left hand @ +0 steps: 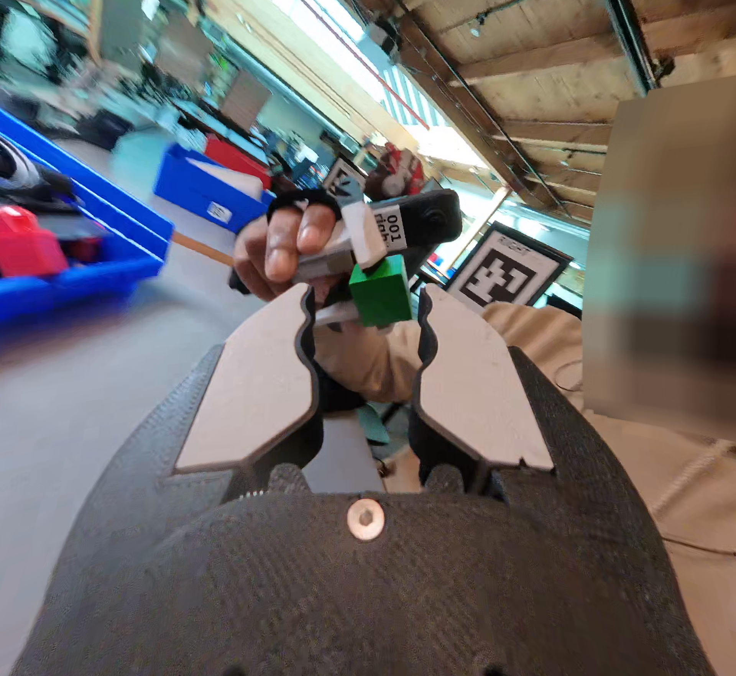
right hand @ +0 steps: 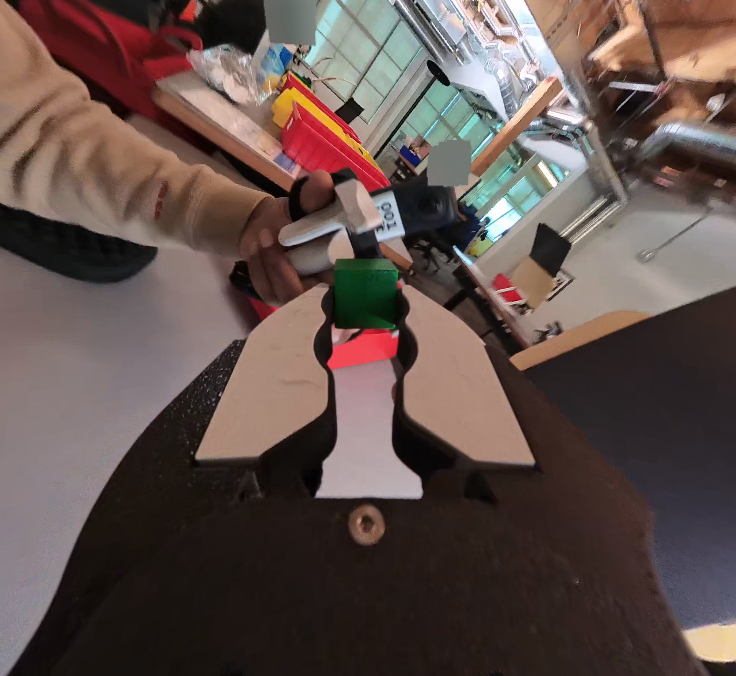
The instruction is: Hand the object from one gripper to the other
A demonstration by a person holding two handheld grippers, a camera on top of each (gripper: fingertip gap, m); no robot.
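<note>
Between both grippers: green block (right hand: 365, 294) | right gripper (right hand: 364, 300) jaws clamped on it | left gripper (left hand: 364, 298) jaws apart, just short.

The small green wooden cube (right hand: 365, 293) sits clamped at the tips of the right tool (right hand: 364, 298), filling that gap. In the left wrist view the cube (left hand: 381, 295) lies just past the left tool (left hand: 363, 300), whose fingers stand spread with free air between them. The hand (left hand: 275, 250) holding the right tool crowds the space left of the cube; a blue plastic bin (left hand: 85, 278) stands well apart on the grey desk (left hand: 79, 418).
</note>
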